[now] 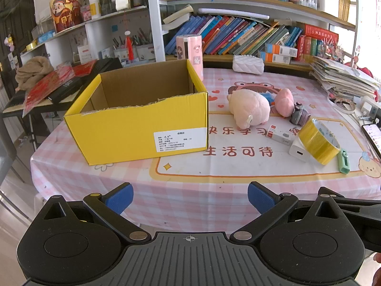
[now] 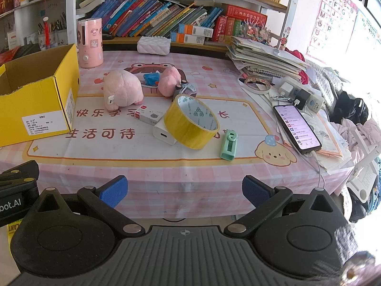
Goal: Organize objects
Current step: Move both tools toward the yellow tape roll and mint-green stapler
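Note:
An open yellow cardboard box (image 1: 142, 128) stands on the left of the table; it also shows in the right wrist view (image 2: 35, 109). Right of it lie a large pink plush (image 2: 122, 89), a smaller pink plush (image 2: 169, 81), a yellow tape roll (image 2: 193, 122) leaning on a white charger (image 2: 164, 132), a small white-and-red box (image 2: 148, 116), a green cutter (image 2: 229, 147) and a small grey toy camera (image 1: 299, 115). My left gripper (image 1: 190, 199) is open and empty before the table's front edge. My right gripper (image 2: 185, 191) is open and empty, also short of the edge.
A pink canister (image 2: 90, 45) and a white quilted case (image 2: 154, 45) stand at the back. A lit phone (image 2: 296, 125), a power strip (image 2: 302, 95) and a paper stack (image 2: 262, 59) crowd the right side. Bookshelves rise behind.

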A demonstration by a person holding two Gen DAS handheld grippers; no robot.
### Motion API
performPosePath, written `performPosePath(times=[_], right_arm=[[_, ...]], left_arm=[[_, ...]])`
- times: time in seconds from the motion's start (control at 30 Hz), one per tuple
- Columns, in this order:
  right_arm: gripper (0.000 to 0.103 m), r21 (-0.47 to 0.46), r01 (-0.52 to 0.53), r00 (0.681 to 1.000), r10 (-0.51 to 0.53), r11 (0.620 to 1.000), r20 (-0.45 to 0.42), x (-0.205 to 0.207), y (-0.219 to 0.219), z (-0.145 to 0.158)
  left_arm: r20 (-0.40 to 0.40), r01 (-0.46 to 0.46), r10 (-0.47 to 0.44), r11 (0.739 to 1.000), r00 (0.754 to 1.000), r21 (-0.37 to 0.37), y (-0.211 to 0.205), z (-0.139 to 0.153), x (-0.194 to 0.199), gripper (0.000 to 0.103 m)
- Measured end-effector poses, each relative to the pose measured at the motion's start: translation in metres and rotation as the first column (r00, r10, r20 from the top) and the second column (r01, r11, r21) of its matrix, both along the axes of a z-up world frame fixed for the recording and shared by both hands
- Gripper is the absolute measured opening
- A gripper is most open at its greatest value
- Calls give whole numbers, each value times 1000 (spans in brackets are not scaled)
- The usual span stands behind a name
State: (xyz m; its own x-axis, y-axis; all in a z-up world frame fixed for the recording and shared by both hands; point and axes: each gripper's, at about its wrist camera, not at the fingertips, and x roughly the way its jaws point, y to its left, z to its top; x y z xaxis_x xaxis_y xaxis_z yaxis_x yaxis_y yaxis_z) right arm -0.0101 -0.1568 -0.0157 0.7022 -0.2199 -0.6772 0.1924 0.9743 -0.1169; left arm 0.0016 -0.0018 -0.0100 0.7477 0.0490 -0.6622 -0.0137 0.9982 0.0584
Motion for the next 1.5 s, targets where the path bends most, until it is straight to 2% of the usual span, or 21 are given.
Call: performPosePath(times=[1.13, 1.5], right_arm=[[103, -2, 1, 1000, -1, 1000, -15, 2, 2, -5], [103, 1, 34, 999, -34, 999, -30, -3, -6, -3]], left_arm=[[-22, 2, -2, 1000, 1000, -4, 1, -1, 2, 103], [-33, 40, -40, 999, 999, -14, -7, -2, 4, 103]])
